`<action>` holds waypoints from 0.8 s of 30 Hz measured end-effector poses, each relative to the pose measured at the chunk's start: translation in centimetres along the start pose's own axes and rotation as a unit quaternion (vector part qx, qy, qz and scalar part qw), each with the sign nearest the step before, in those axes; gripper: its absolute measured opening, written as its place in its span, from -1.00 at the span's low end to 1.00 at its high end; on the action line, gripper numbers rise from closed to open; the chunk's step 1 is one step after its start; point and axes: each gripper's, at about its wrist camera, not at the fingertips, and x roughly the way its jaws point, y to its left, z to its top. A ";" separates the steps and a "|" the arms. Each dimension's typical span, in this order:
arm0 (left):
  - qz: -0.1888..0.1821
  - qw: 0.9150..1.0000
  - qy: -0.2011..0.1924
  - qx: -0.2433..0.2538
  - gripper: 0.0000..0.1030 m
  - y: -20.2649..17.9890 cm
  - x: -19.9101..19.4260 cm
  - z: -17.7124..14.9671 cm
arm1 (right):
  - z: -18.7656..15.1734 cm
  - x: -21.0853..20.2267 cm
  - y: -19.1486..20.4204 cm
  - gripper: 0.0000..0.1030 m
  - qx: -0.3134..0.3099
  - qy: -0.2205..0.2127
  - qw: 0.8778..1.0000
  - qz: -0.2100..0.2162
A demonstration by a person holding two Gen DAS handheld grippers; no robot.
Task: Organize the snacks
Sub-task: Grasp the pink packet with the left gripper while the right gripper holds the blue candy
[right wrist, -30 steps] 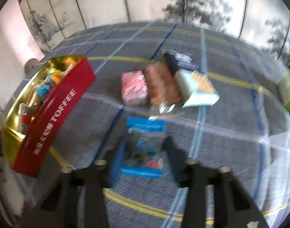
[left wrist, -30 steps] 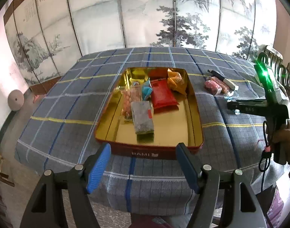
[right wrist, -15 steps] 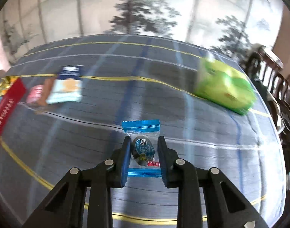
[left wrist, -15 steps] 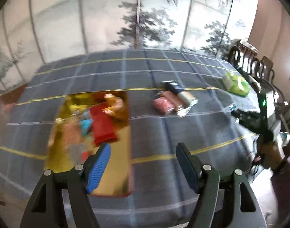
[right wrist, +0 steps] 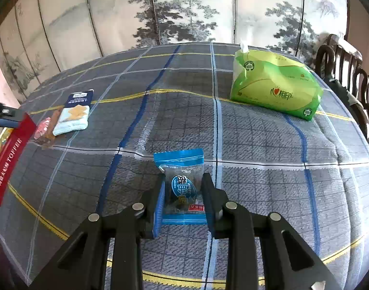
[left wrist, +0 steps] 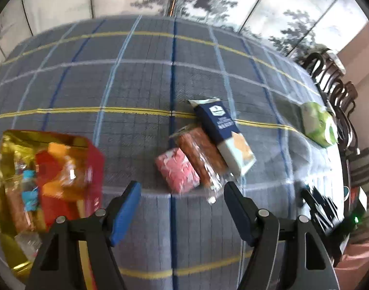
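Observation:
My right gripper (right wrist: 183,178) pinches a blue candy packet (right wrist: 182,191) between its pads, just above the checked tablecloth. Its jaws are starting to open, with the pads still against the packet's sides. My left gripper (left wrist: 182,188) stands open and empty over the cloth. Just beyond its fingertips lie a pink packet (left wrist: 177,172), a brown bar (left wrist: 201,154) and a navy-and-white cracker pack (left wrist: 225,133), side by side. The red and gold toffee tin (left wrist: 95,169), holding several snacks, sits to the left of that gripper.
A green tissue pack (right wrist: 276,89) lies at the far right of the table. Dark wooden chairs (right wrist: 341,58) stand past the right edge. A painted folding screen (right wrist: 184,7) closes off the back. The tin's red wall (right wrist: 8,159) shows at the right wrist view's left edge.
The left gripper swung right, from in front of the tin to the three loose snacks. The right gripper shut on the blue packet and turned right, towards the tissue pack.

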 end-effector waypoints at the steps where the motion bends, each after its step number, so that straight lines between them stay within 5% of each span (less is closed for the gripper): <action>1: 0.005 1.000 0.007 -0.009 0.39 0.1 0.7 0.3 | -0.1 0.0 0.0 -0.45 0.001 0.000 1.000 0.004; 9: 0.030 0.999 0.011 -0.040 0.38 0.6 3.1 1.0 | 0.1 0.0 -0.4 -0.44 0.008 -0.001 1.000 0.029; 12: 0.052 0.997 0.019 -0.056 0.05 0.8 4.1 1.2 | 0.1 0.0 -0.6 -0.42 0.008 -0.001 0.999 0.034; 14: 0.028 0.996 0.029 -0.081 -0.32 1.2 4.7 1.2 | 0.1 0.0 -0.6 -0.42 0.010 -0.002 0.999 0.037; 24: 0.095 0.993 0.029 -0.064 -0.38 -1.3 6.1 1.6 | 0.2 0.0 -0.7 -0.42 0.012 -0.001 0.999 0.042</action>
